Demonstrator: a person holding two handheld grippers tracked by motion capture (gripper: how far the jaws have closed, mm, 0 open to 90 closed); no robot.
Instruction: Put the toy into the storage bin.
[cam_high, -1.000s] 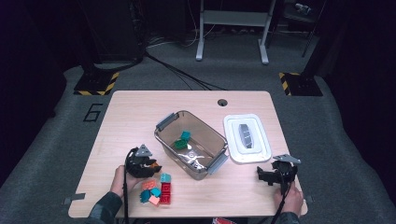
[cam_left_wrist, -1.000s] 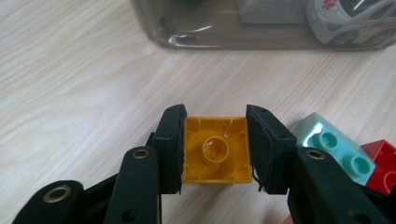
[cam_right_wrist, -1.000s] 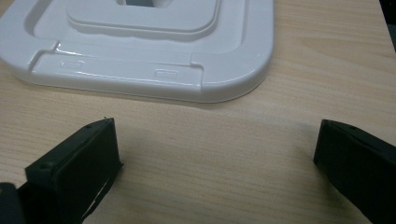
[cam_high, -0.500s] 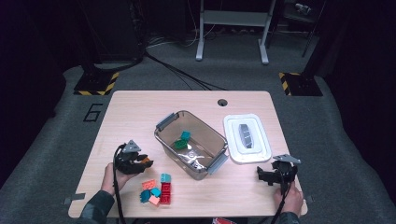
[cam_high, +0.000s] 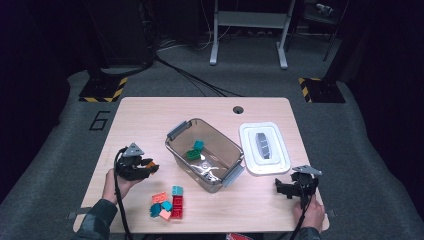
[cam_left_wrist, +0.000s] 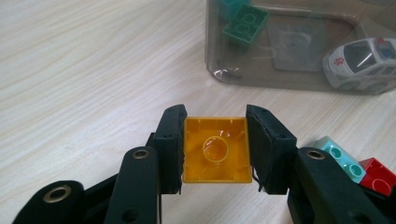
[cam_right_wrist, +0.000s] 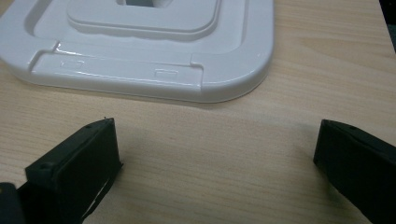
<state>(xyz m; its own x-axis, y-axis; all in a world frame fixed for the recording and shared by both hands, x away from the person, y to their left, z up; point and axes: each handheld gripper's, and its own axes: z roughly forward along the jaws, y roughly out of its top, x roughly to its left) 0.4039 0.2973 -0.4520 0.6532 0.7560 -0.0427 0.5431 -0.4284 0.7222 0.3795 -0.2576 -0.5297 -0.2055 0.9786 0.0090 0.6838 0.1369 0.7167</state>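
High view, layout: a wooden table (cam_high: 150, 120) is shown with a clear bin (cam_high: 206, 152) at its middle and a white lid (cam_high: 264, 148) laid flat beside it.
Bin relative to the left jaws: the clear bin is seen ahead and to the right of the jaws in the left gripper view, apart from them, with its long axis running diagonally across the table in the high view.
Bin contents: a green brick (cam_left_wrist: 244, 24) and a toy ambulance (cam_left_wrist: 362, 62) are seen inside.
Nearer hand: the left gripper (cam_high: 141, 168) is judged nearer the bin's open top than the right gripper (cam_high: 286, 188), which is held over bare table just short of the lid.
Loose bricks: a small pile of bricks (cam_high: 169, 202) is seen on the table to the right of the left jaws.
Held thing: a yellow brick (cam_left_wrist: 215, 149) is clamped between the left jaws, pads pressed on two opposite walls, its hollow underside turned to the camera, and is carried above the table.
Right jaws: spread wide, with nothing between them.
Coming move, judged: a carry forward and rightward over the bin's near wall.
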